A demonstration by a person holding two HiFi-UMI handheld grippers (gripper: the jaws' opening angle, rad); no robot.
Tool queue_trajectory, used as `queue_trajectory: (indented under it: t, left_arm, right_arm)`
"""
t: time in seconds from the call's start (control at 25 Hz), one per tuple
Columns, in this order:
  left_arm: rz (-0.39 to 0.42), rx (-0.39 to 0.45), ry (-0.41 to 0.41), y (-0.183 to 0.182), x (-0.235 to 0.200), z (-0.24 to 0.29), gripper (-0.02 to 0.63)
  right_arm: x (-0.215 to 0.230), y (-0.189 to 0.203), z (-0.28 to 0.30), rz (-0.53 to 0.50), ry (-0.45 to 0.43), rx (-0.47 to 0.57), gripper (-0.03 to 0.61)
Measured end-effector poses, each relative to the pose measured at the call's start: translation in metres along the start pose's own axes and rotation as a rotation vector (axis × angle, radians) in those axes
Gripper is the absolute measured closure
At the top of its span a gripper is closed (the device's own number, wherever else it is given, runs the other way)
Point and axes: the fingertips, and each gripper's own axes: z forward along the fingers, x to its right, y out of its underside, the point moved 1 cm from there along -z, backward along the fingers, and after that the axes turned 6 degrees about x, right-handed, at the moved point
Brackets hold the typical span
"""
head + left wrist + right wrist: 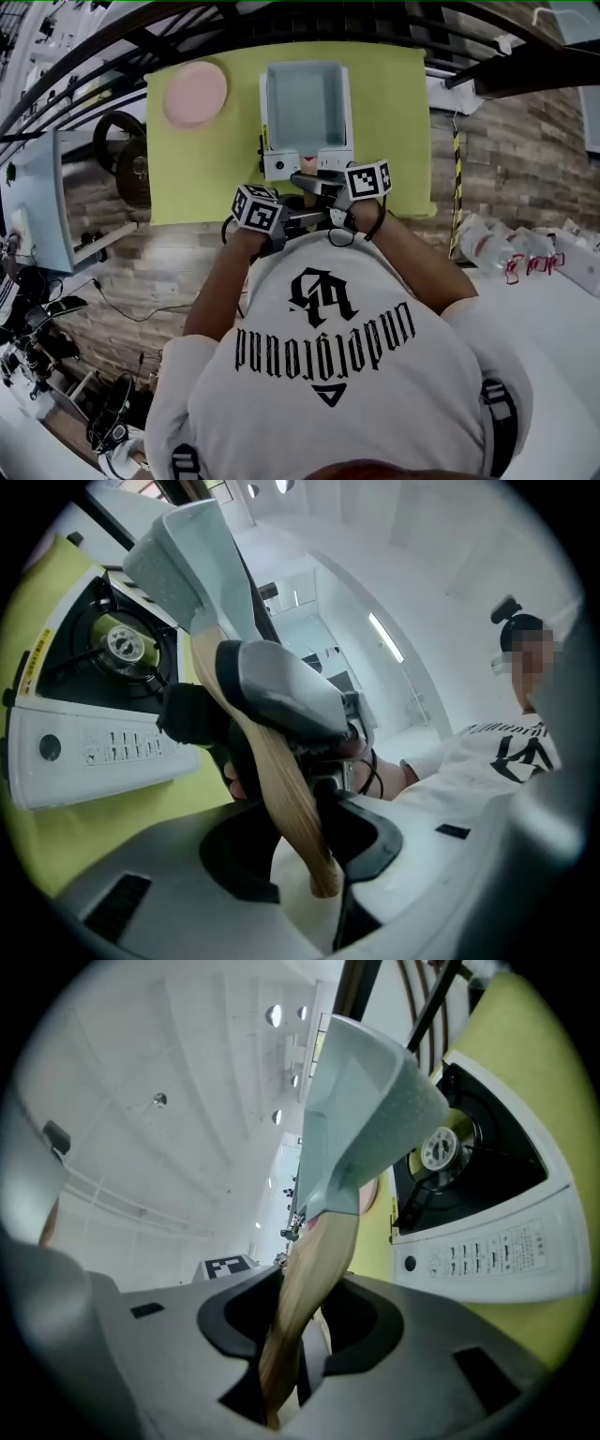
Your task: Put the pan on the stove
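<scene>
Now, pan handle (277,780) clamped between fingers (375,841) of left gripper (305,852), right gripper (300,1327) too

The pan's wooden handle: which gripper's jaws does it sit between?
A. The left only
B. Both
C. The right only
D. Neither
B: the wooden handle runs between the jaws of the left gripper in its own view, and between those of the right gripper in the right gripper view.
</scene>
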Motion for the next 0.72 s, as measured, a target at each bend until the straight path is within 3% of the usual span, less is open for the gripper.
queue_trajectory:
  t: [0.36,0.72]
  left_arm:
    - [-0.064,-0.04,0.041,-0.002,-0.047,-0.006,0.48]
    - [-0.088,-0.065,0.012,0.009,-0.083,0.004,0.48]
  right_arm:
    - [0.049,-0.008,0.022,0.051,0.051,0.018,0.44]
    - [0.087,-0.002,0.026,0.063,0.079,-0.01,0.44]
